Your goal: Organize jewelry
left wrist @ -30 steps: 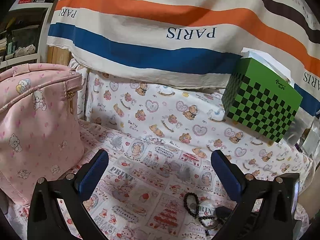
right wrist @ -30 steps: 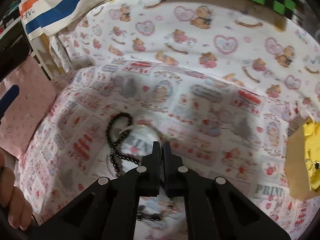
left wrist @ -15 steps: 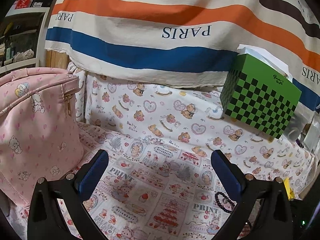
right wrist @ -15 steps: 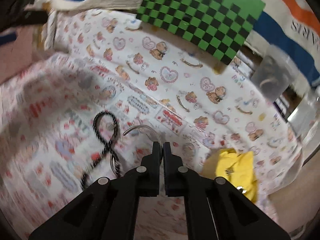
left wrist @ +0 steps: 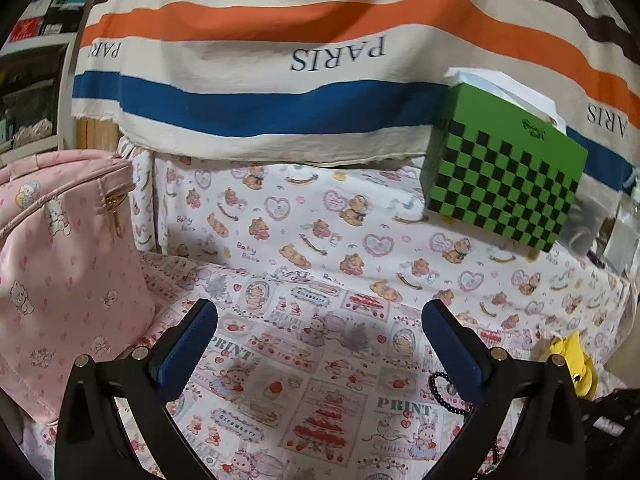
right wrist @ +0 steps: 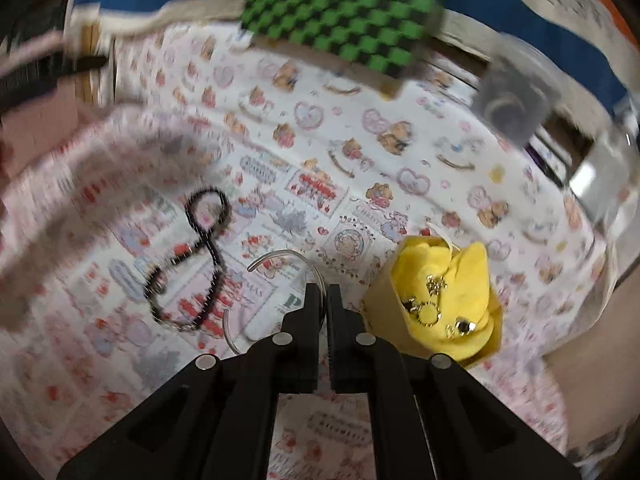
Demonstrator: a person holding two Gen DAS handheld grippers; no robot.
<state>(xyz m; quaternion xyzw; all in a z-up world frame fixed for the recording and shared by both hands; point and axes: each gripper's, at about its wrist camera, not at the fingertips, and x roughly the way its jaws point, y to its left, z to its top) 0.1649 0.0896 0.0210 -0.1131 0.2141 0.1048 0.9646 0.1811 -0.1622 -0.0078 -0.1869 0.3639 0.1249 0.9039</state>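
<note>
Covering the whole work surface is a printed cloth [left wrist: 304, 240] with bears, hearts and strawberry panels; behind it hangs a striped fabric [left wrist: 280, 60] in orange, blue and brown bands lettered "PARIS". Left of centre in the left wrist view stands a pink backpack [left wrist: 60, 264] with a gold zipper pull, and at the right rear, against the striped fabric, sits a green-and-black checkered box [left wrist: 504, 184]. The left gripper [left wrist: 320, 344] is spread wide, its blue-padded fingers [left wrist: 188, 344] holding nothing above the cloth. The right gripper [right wrist: 324, 300] has its fingers pressed together on a thin clear bangle [right wrist: 280, 258], whose arc curves out to the left of the fingertips. Just right of that gripper lies a yellow jewelry holder [right wrist: 444, 300] in a tan paper wrap, carrying small gold and gem pieces [right wrist: 432, 296]. Left of the bangle, flat on the cloth, a black beaded necklace [right wrist: 200, 264] lies twisted into a figure eight; it is apart from the bangle. Part of the right wrist view is motion-blurred, so finer detail at its left edge cannot be read.
</note>
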